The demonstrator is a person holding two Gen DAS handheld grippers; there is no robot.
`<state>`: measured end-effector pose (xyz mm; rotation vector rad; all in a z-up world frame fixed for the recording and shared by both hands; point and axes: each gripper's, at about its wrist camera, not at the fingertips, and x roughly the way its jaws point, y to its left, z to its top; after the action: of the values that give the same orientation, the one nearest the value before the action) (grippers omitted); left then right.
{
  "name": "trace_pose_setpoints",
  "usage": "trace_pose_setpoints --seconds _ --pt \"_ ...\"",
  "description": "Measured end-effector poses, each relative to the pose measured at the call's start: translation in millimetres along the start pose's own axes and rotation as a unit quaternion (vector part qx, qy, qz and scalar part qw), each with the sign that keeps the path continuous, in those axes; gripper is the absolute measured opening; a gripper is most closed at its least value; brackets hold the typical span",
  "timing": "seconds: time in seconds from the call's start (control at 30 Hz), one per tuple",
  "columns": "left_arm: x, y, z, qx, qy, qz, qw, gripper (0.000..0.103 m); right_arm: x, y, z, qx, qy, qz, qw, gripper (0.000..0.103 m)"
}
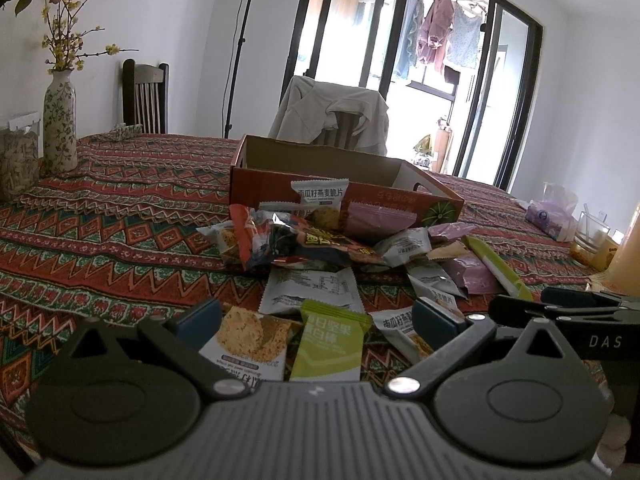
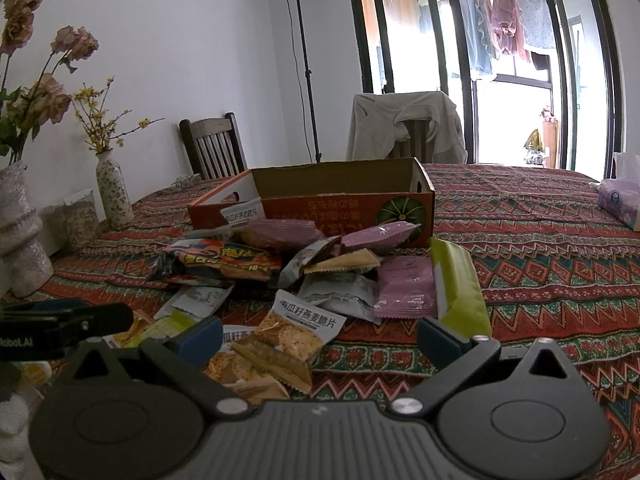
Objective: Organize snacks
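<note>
On the table (image 2: 540, 264) you had a heap of snack packets (image 2: 304, 276) lying in front of an open cardboard box (image 2: 320, 200). A chair with a jacket over it (image 2: 404, 128) stood behind the box, and a second chair (image 2: 212, 148) stood further left. A vase (image 2: 114, 192) sat at the table's left side, and a tissue pack (image 2: 620, 204) lay at its right side.

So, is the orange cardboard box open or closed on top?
Open. The orange cardboard box has no lid, and its brown inner walls are visible; the snack packets lie outside, in front of it.
</note>
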<state>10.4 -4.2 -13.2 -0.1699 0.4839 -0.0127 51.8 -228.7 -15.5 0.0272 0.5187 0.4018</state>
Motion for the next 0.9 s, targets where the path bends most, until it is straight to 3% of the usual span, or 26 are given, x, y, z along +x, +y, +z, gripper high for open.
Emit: trace_pose_setpoints --seconds 0.4,0.77,0.9 --pt "-3.2 -3.4 -1.8 0.003 0.006 0.004 1.0000 0.103 -0.2 -0.1 0.0 0.000 0.000 0.000 1.000 0.103" --pt "6.6 -5.9 -11.1 0.036 0.046 0.032 0.9978 0.103 -3.1 4.0 -2.5 0.001 0.004 0.006 1.000 0.103" --pt "5.1 -10.3 -15.2 0.057 0.056 0.037 0.9961 0.090 -3.3 2.9 -3.2 0.003 0.004 0.009 1.000 0.103"
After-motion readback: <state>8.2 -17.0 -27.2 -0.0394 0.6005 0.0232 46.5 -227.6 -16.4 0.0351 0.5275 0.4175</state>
